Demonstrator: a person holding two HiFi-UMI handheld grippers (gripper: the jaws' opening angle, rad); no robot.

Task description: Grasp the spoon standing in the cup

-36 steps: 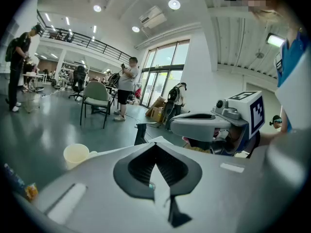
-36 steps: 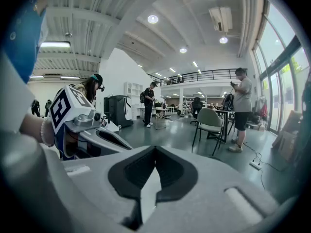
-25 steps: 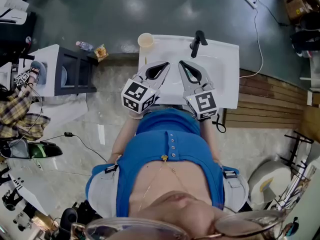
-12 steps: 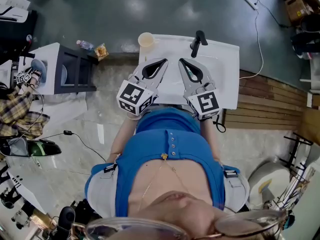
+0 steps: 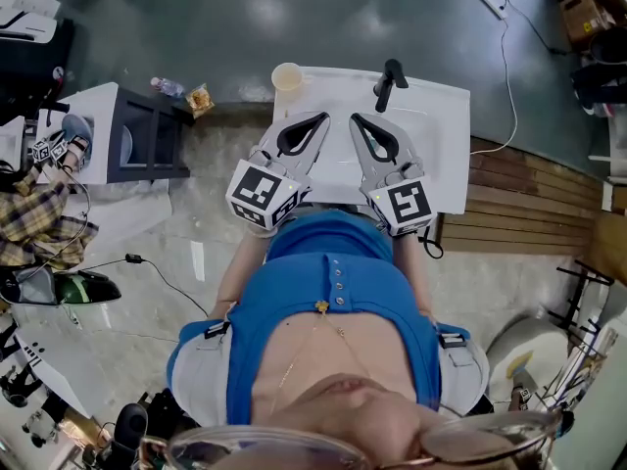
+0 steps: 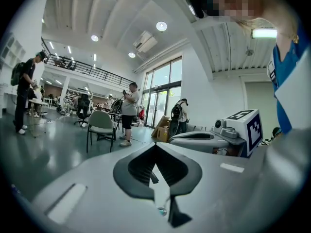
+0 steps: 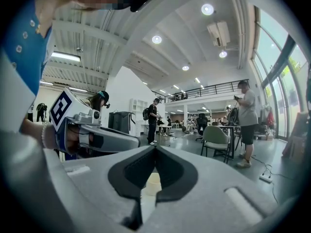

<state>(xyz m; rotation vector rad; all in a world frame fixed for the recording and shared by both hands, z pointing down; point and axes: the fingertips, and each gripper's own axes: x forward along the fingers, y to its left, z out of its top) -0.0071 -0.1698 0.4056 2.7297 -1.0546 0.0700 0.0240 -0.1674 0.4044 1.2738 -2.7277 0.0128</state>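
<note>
We grasp nothing yet: left gripper [image 5: 326, 118] and right gripper [image 5: 354, 118] hover over the surface [image 5: 431, 145], jaws pressed together, empty. The cup [image 5: 286, 76] stands well apart at its far left corner; we cannot make out the spoon.

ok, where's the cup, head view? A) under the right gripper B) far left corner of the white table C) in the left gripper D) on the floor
B: the cup sits at the far left corner of the white table, clear of the left gripper and right gripper.
</note>
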